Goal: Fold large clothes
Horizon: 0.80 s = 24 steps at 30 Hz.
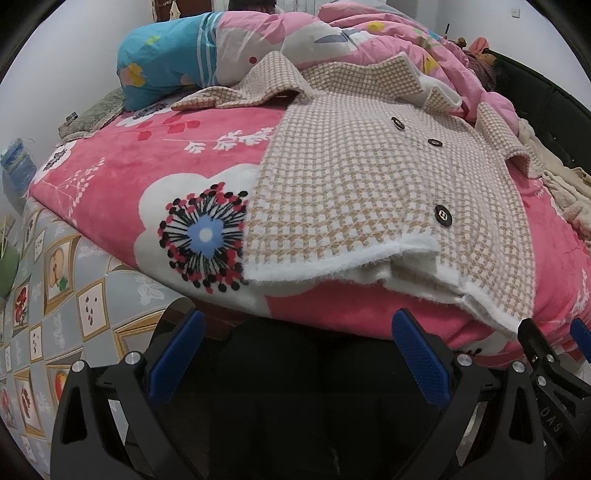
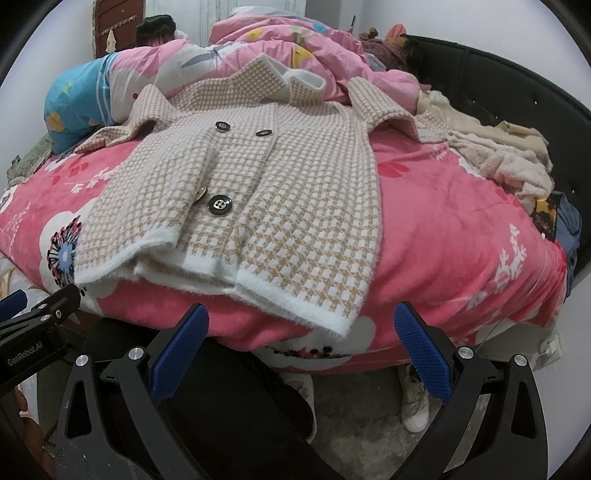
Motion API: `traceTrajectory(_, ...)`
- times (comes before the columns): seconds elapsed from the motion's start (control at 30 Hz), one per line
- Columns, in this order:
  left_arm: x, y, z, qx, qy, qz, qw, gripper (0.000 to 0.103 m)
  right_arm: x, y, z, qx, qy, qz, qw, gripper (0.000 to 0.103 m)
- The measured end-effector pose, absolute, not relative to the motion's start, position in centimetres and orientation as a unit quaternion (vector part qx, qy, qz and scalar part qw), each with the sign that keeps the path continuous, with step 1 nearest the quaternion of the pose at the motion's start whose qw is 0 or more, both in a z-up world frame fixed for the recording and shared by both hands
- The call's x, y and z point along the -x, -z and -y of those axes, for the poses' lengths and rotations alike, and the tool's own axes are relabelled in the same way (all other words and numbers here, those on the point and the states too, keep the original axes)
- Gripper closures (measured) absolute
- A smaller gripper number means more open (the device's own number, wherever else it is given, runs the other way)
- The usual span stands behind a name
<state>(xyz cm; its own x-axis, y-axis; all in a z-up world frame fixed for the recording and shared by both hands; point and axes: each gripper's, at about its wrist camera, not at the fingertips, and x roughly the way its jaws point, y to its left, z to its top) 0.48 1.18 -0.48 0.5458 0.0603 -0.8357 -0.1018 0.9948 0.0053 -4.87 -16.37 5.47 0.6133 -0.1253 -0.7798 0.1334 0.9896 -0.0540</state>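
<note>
A tan-and-white houndstooth coat with black buttons lies flat on the pink flowered blanket. Its white fuzzy hem faces me at the bed's near edge, and both sleeves spread outward near the collar. My left gripper hangs open just below the hem's left half, nothing between its blue pads. My right gripper is open too, below the hem's right corner, clear of the cloth. Each gripper's black frame shows at the edge of the other's view.
A bunched pink quilt and a blue pillow lie behind the coat. Cream garments are piled at the right by the black headboard. A person's dark trousers and white shoes stand on the floor below.
</note>
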Motion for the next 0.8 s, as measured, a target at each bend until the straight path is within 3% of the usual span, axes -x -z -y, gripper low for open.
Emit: traceTrajectory(0.8, -2.5, 0.4, -2.4, 0.012, -0.078, -0.468, 0.880, 0.004, 1.2, -6.3, 15.4, 0.017, 0.057, -0.412, 0.909, 0.006)
